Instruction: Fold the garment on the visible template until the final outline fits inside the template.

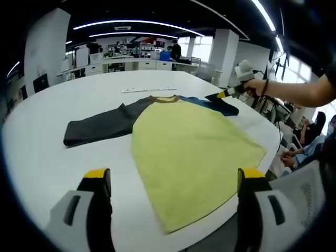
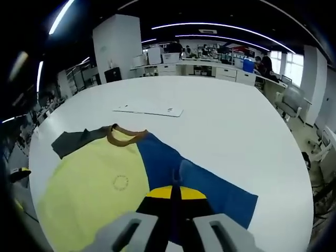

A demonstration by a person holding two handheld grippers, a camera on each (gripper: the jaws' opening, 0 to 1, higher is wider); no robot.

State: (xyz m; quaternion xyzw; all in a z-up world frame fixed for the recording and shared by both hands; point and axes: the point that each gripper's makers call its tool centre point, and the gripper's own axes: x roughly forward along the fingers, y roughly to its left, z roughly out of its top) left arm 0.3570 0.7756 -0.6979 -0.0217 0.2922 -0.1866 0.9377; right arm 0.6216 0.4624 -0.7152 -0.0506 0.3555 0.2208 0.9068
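One shirt (image 1: 194, 147) with two sleeves; two grippers: left (image 1: 173, 184), right (image 2: 175, 193)

In my right gripper view, my yellow-tipped closed tongs (image 2: 176, 202) hide part of the blue sleeve (image 2: 210, 189); the small circular print (image 2: 121, 182) on the yellow shirt front is unreadable.

Open office: desks (image 2: 210, 69), ceiling striplights (image 1: 131, 23)

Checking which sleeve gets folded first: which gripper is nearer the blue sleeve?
The right gripper. Its jaws are closed on the blue sleeve, pinching the fabric. The left gripper hangs open at the yellow body's hem end, across the shirt from that sleeve.
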